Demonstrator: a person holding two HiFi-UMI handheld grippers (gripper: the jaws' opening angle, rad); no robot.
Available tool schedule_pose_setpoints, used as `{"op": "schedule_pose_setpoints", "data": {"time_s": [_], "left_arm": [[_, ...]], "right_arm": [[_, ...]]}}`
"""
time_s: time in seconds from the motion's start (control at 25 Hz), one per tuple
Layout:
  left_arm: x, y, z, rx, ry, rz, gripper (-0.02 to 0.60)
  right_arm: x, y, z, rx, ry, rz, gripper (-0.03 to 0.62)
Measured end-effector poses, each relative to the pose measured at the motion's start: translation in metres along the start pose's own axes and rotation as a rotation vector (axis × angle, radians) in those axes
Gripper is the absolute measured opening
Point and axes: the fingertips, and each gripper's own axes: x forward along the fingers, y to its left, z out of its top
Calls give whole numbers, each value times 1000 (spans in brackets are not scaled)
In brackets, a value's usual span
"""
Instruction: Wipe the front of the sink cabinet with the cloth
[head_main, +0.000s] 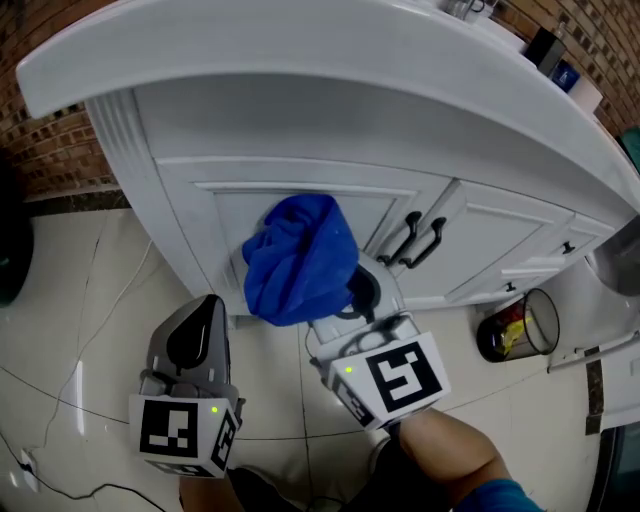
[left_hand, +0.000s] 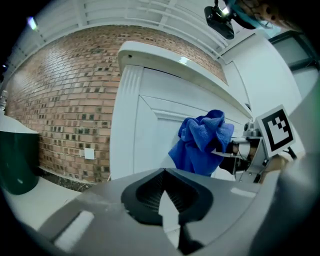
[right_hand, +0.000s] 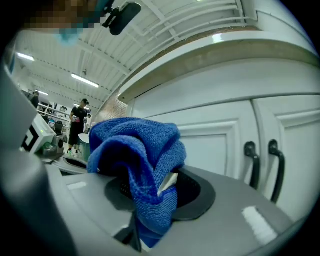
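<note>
The white sink cabinet (head_main: 300, 205) fills the top of the head view, with two black door handles (head_main: 420, 240) right of centre. My right gripper (head_main: 357, 292) is shut on a bunched blue cloth (head_main: 300, 260), held up in front of the left door panel (left_hand: 150, 135). Whether the cloth touches the door I cannot tell. In the right gripper view the cloth (right_hand: 135, 155) drapes over the gripper (right_hand: 160, 187), and the handles (right_hand: 262, 165) stand to the right. My left gripper (head_main: 198, 328) hangs lower left of the cloth (left_hand: 202, 142), shut and holding nothing.
A small wire bin (head_main: 515, 325) with red and yellow rubbish stands on the floor at the cabinet's right. A brick wall (head_main: 50, 140) runs on the left, with a dark green bin (left_hand: 17, 160) by it. A thin cable (head_main: 60, 485) lies on the tiles. A person (right_hand: 77, 122) stands far off.
</note>
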Motion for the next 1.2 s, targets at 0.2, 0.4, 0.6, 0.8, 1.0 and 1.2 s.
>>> {"op": "schedule_pose_setpoints", "data": {"time_s": [0.2, 0.4, 0.6, 0.8, 1.0, 1.2], "left_arm": [[27, -44, 1, 8, -1, -52, 3], [53, -90, 6, 6, -15, -118, 3], [77, -131, 6, 1, -22, -178, 3], [92, -160, 6, 15, -27, -216, 3], [97, -188, 2, 35, -22, -249, 3], [104, -211, 2, 36, -25, -287, 3]], "right_arm": [[-36, -57, -4, -5, 18, -94, 137], [-67, -83, -3, -30, 32, -84, 141], [-99, -106, -4, -34, 42, -101, 141], [-117, -142, -6, -19, 33, -158, 141], [-119, -174, -17, 36, 37, -201, 141], [-143, -224, -31, 86, 54, -326, 141]]}}
